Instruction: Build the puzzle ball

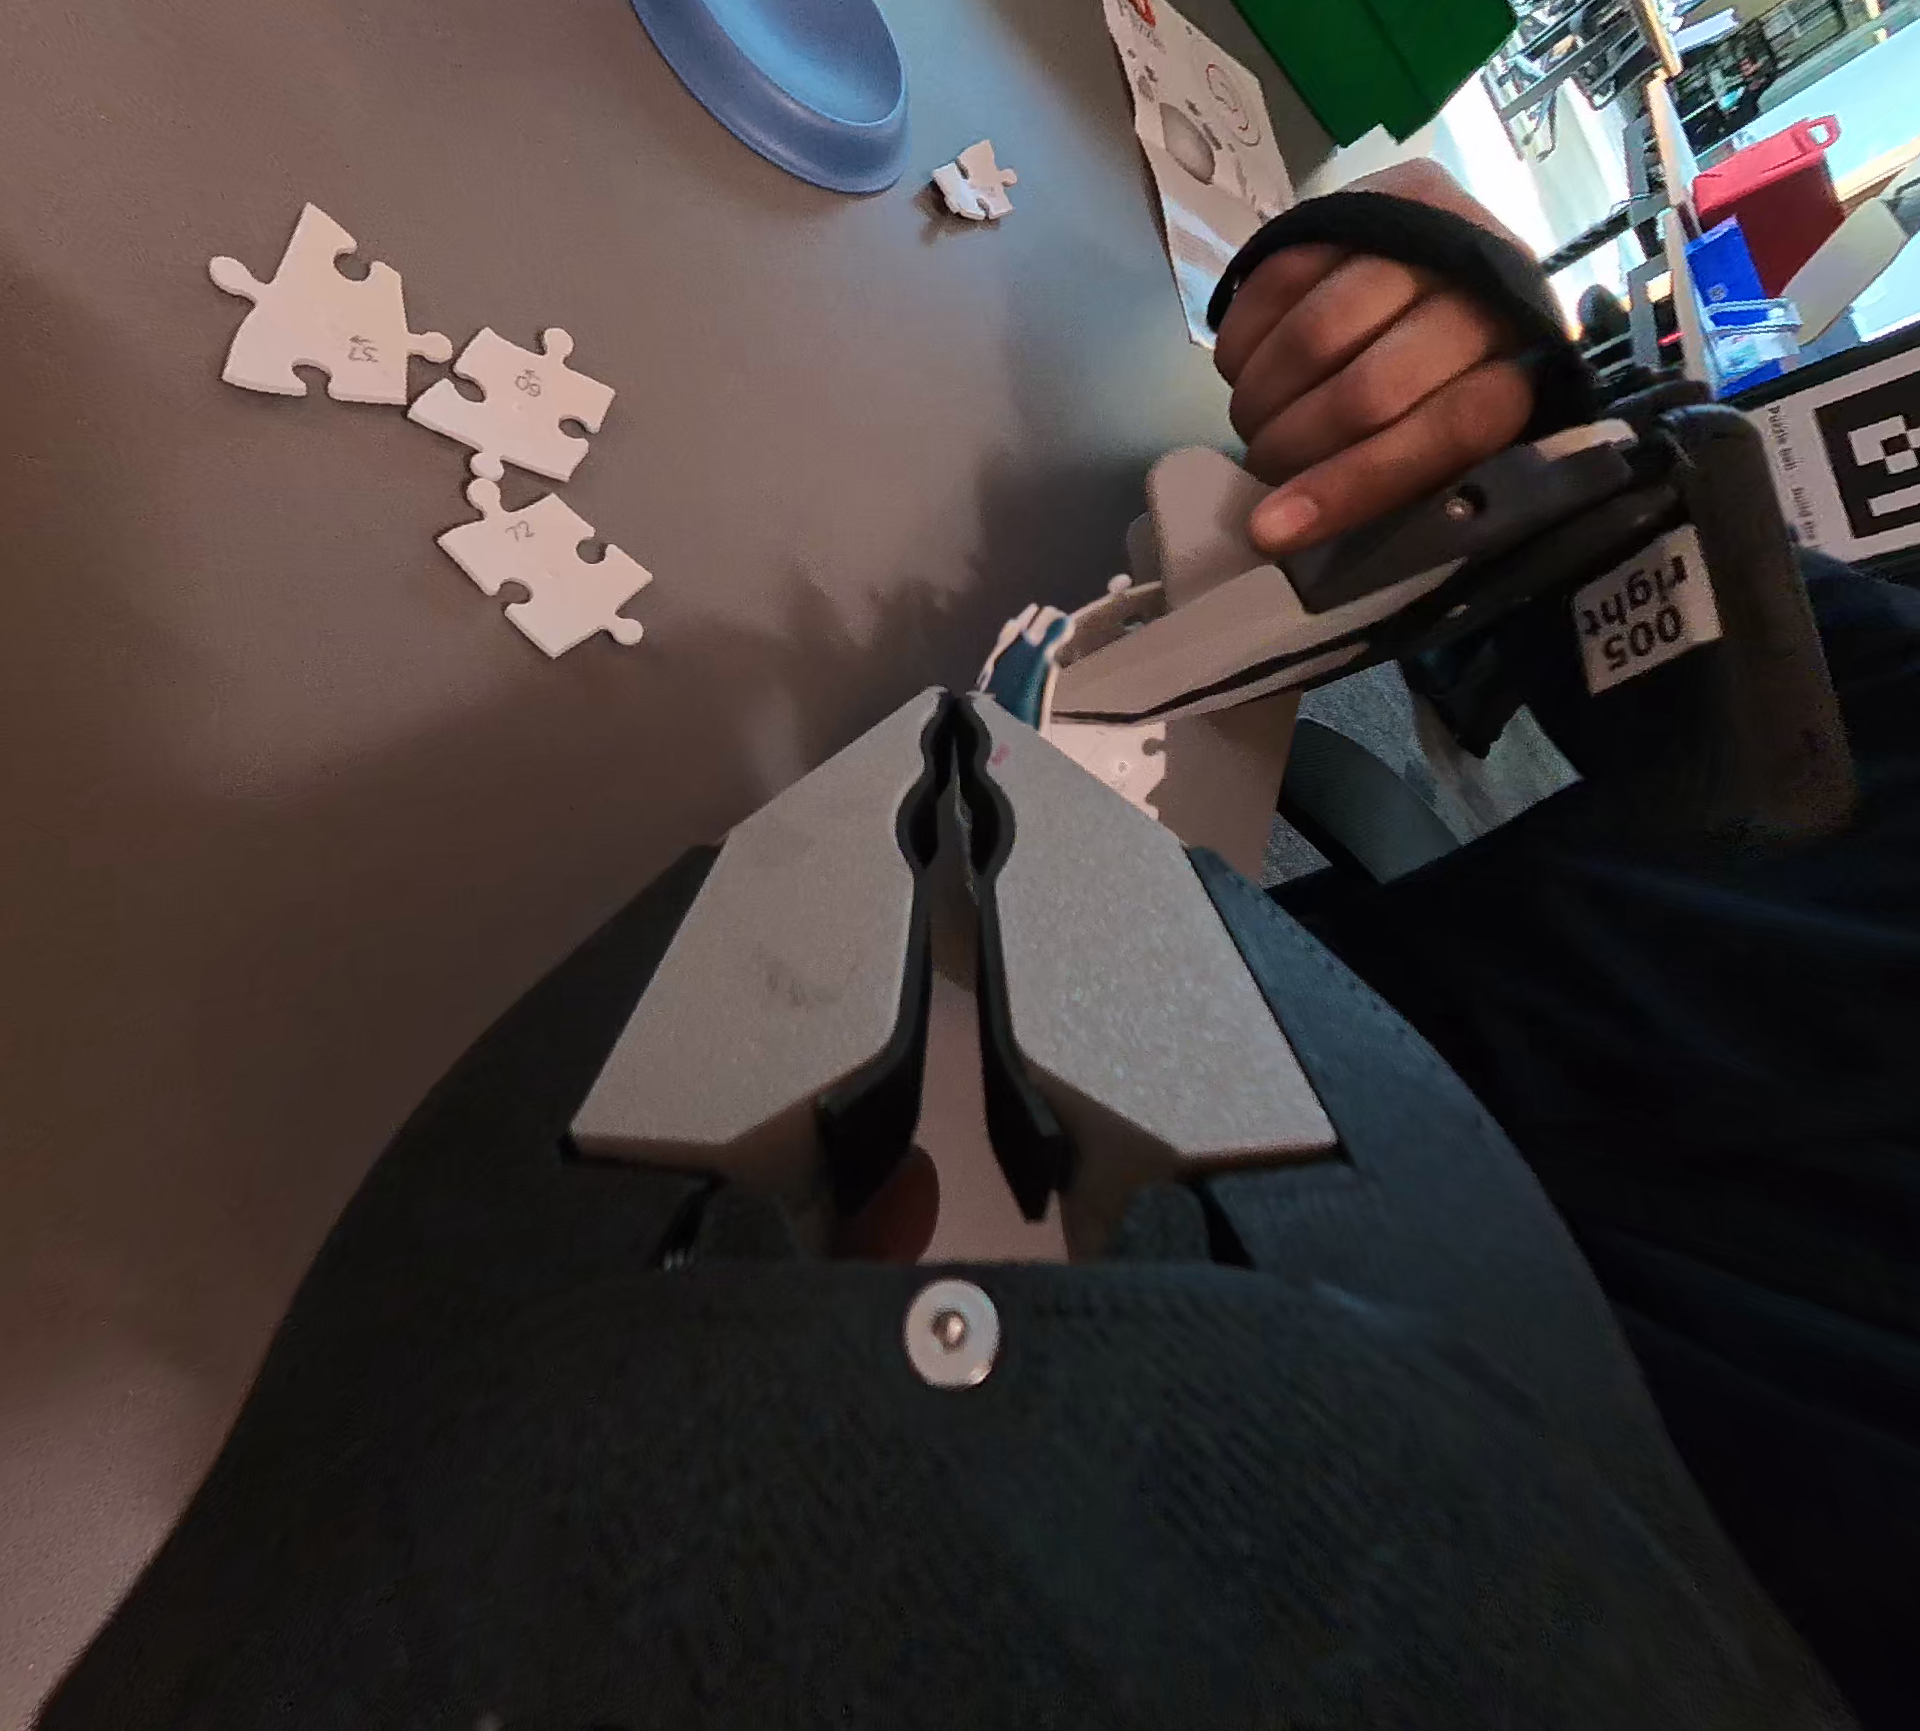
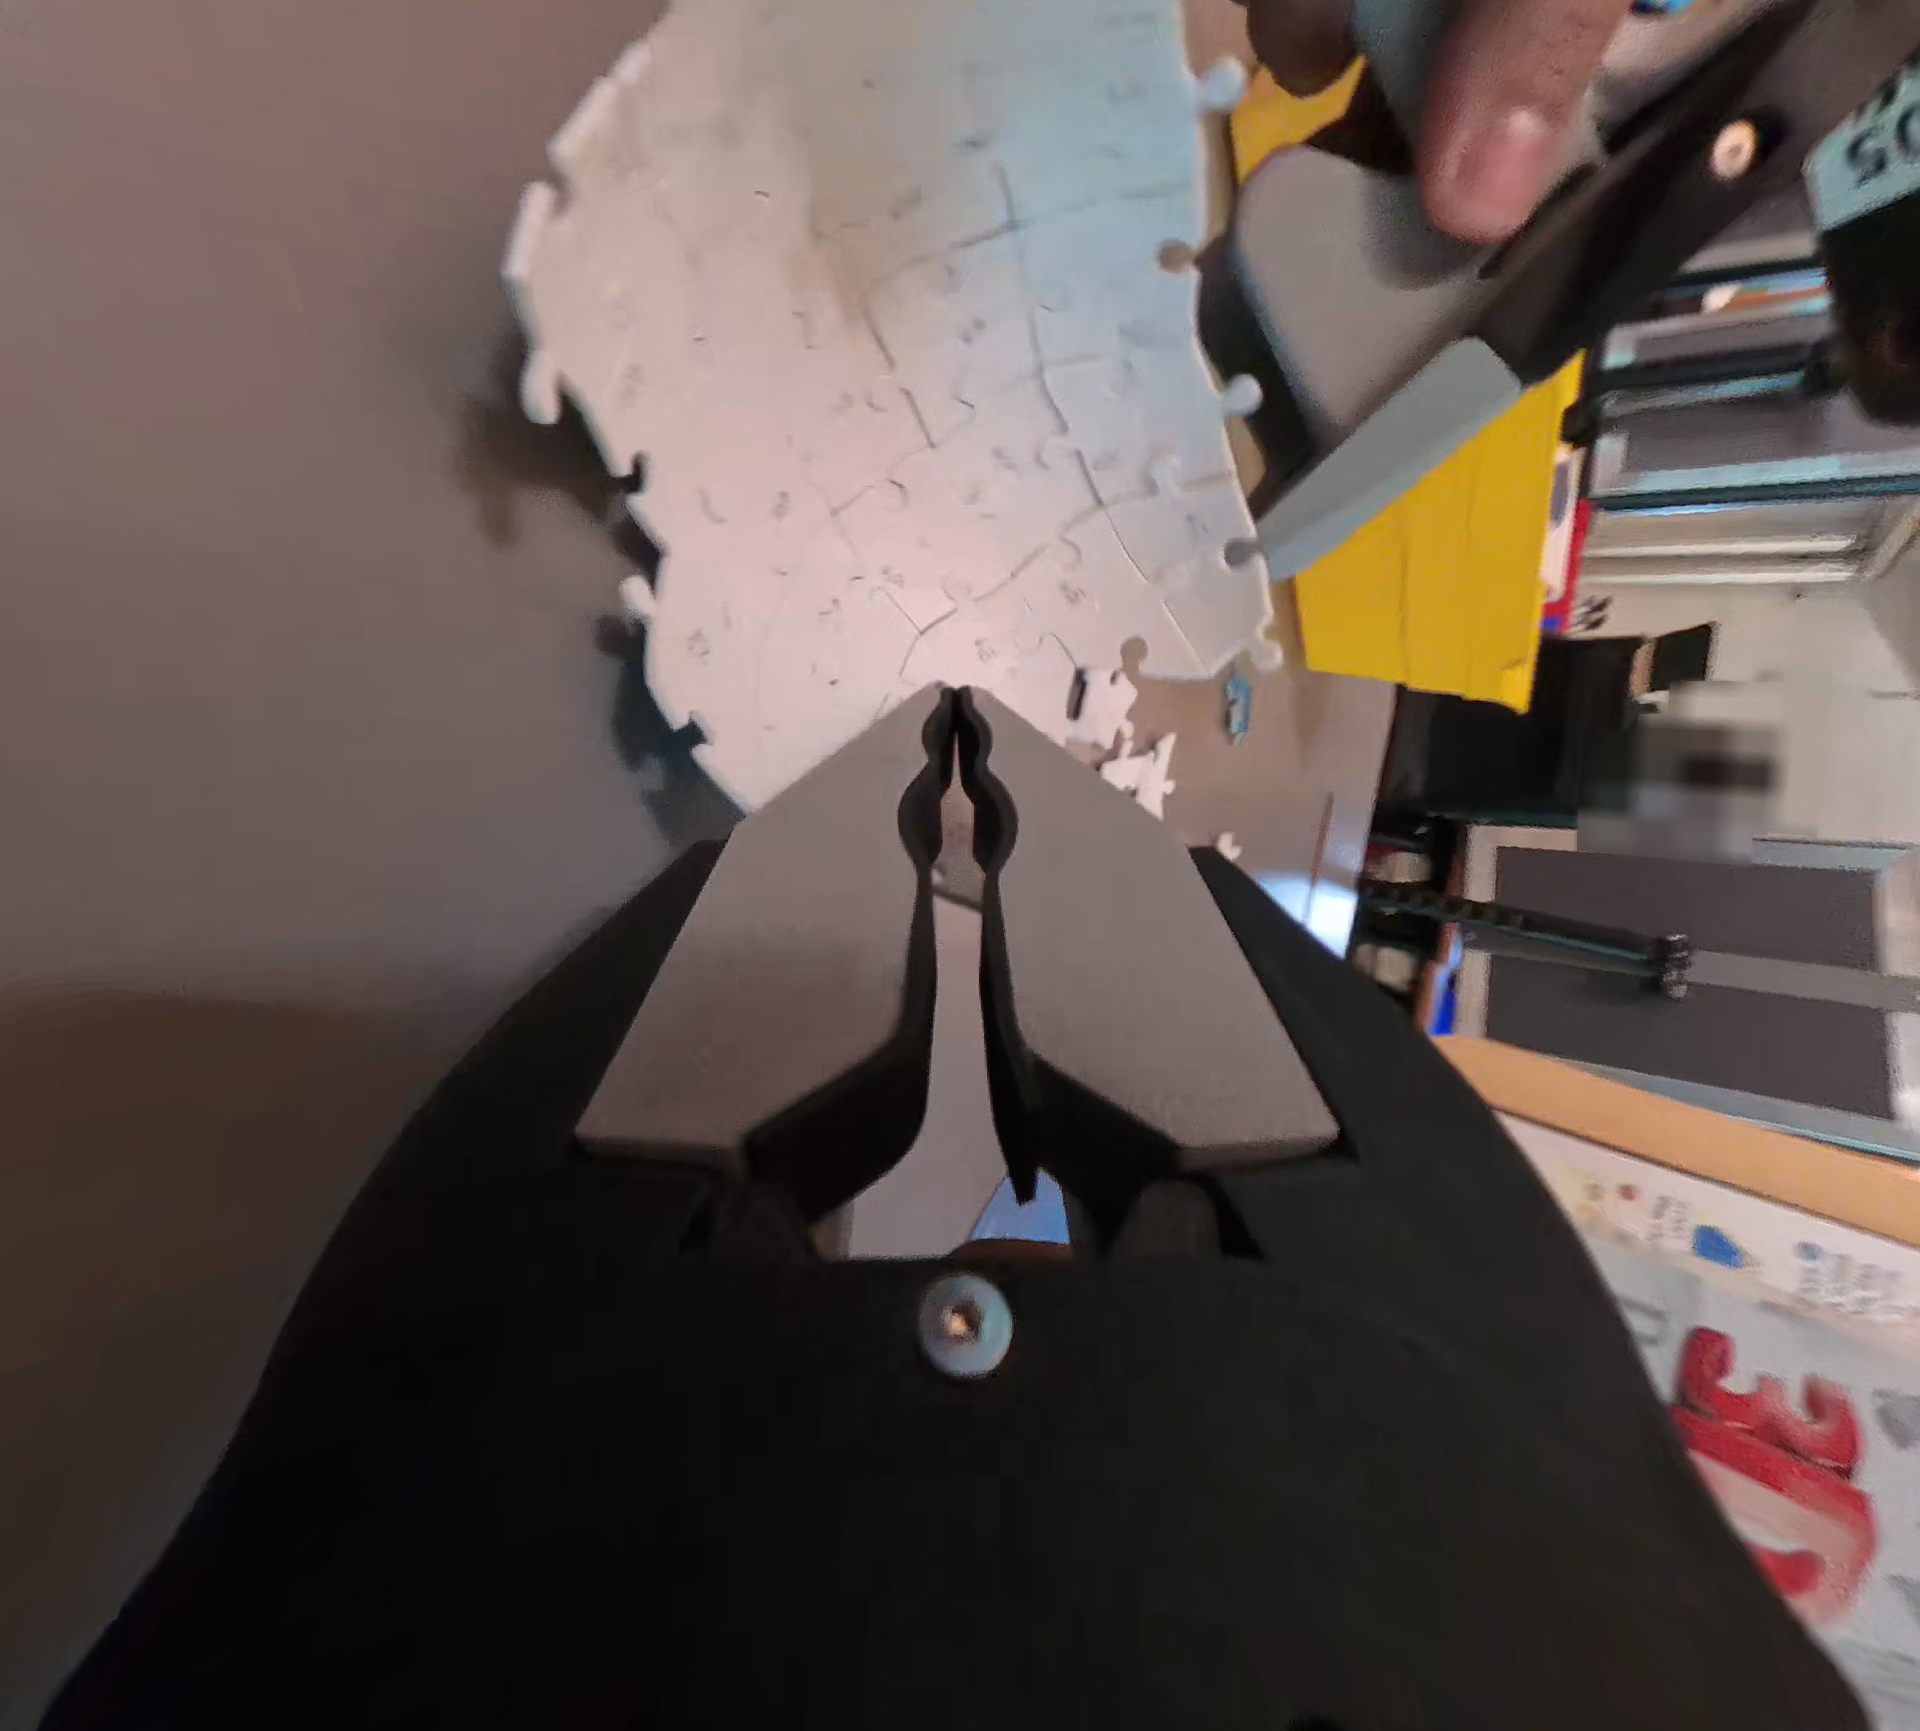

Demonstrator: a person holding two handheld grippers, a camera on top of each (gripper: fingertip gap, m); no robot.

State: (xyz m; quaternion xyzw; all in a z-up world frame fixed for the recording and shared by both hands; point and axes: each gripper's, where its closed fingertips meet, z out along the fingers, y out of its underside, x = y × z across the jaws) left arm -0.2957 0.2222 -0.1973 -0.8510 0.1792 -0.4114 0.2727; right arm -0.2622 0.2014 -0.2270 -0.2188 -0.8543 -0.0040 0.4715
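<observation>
The half-built puzzle ball (image 2: pixel 894 310), a curved white shell of interlocked pieces, is held above the grey tabletop (image 1: pixel 260 798) with its hollow inside facing the right wrist view. The left gripper (image 2: pixel 1273 564) touches its rim; whether those fingers clamp it I cannot tell. The right gripper (image 2: pixel 956 694) has its fingers together at the lower edge, perhaps pinching it. The shell is probably light, thin and easily popped apart, so hold the rim gently. Loose pieces (image 1: pixel 520 476) lie beside a blue stand (image 1: pixel 764 34).

Office: desk (image 1: pixel 312 71), shelving (image 2: pixel 1714 455).
</observation>
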